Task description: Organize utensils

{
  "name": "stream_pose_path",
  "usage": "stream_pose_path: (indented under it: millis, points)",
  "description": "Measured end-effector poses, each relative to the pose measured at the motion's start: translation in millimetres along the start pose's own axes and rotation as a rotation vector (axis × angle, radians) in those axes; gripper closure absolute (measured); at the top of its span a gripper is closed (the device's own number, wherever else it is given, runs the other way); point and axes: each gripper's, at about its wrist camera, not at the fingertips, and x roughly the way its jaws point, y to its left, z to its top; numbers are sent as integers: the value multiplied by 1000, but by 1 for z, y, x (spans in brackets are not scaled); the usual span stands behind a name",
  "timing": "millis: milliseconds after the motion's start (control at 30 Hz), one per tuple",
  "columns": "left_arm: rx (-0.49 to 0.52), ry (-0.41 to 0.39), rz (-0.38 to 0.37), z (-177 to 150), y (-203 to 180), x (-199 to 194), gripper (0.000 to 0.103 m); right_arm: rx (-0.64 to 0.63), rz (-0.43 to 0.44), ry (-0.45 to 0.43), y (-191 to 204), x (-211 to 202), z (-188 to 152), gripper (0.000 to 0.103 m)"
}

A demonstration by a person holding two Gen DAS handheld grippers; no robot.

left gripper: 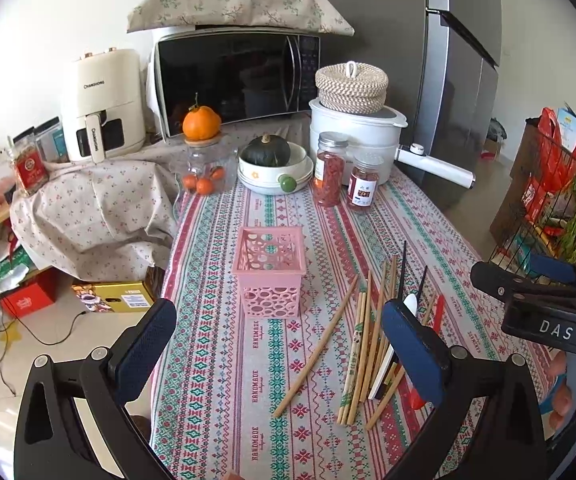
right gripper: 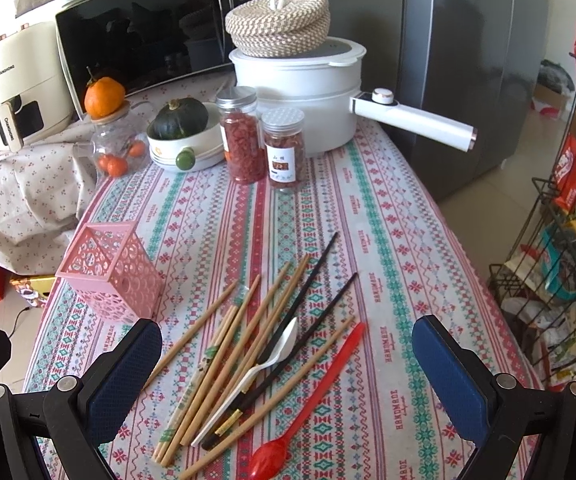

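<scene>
On patterned tablecloth (right gripper: 368,184): loose heap of bamboo chopsticks (right gripper: 223,344), black chopsticks (right gripper: 312,280), white plastic spoon (right gripper: 271,356), red plastic spoon (right gripper: 308,396). Perforated pink plastic basket (right gripper: 111,276) upright just beside heap, likely their destination. Left gripper (left gripper: 279,344) and right gripper (right gripper: 288,364) both spread wide, empty, hovering over the heap.

Desk cloth (right gripper: 368,216): striped bands of red, green and white cross-stitch motifs. Basket (right gripper: 109,276): pink, pierced with circles. Chopsticks: tan wood (right gripper: 247,332) and black (right gripper: 320,320). Spoons: one white (right gripper: 271,360), one red (right gripper: 308,400). Claw pads (right gripper: 452,376): dark blue, on black frames. Pot (right gripper: 300,96): white, under a beige woven lid (right gripper: 277,24).
</scene>
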Motion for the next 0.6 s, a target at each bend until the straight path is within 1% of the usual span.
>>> stream_pose_path:
  millis: [67, 133, 200, 300, 367, 433, 500, 567, 600]
  points:
    - [6, 19, -40, 2, -2, 6, 0, 21, 2, 32, -10, 7, 4, 0]
    - [24, 90, -88, 6, -7, 18, 0, 50, 17, 69, -23, 16, 9, 0]
    - [65, 168, -126, 10, -17, 32, 0, 96, 31, 116, -40, 28, 13, 0]
    - [139, 227, -145, 16, -37, 48, 0, 163, 72, 179, -65, 46, 17, 0]
    - [146, 262, -161, 21, -47, 60, 0, 199, 70, 210, -81, 58, 17, 0]
    - [148, 325, -196, 28, -58, 78, 0, 239, 73, 239, -94, 68, 16, 1]
    - [172, 391, -217, 33, -71, 99, 5, 284, 85, 273, -105, 79, 12, 4]
    - [196, 446, -218, 35, -83, 120, 26, 326, 104, 307, -114, 85, 8, 9]
    - [207, 471, -215, 37, -89, 131, 31, 345, 113, 316, -119, 87, 6, 14]
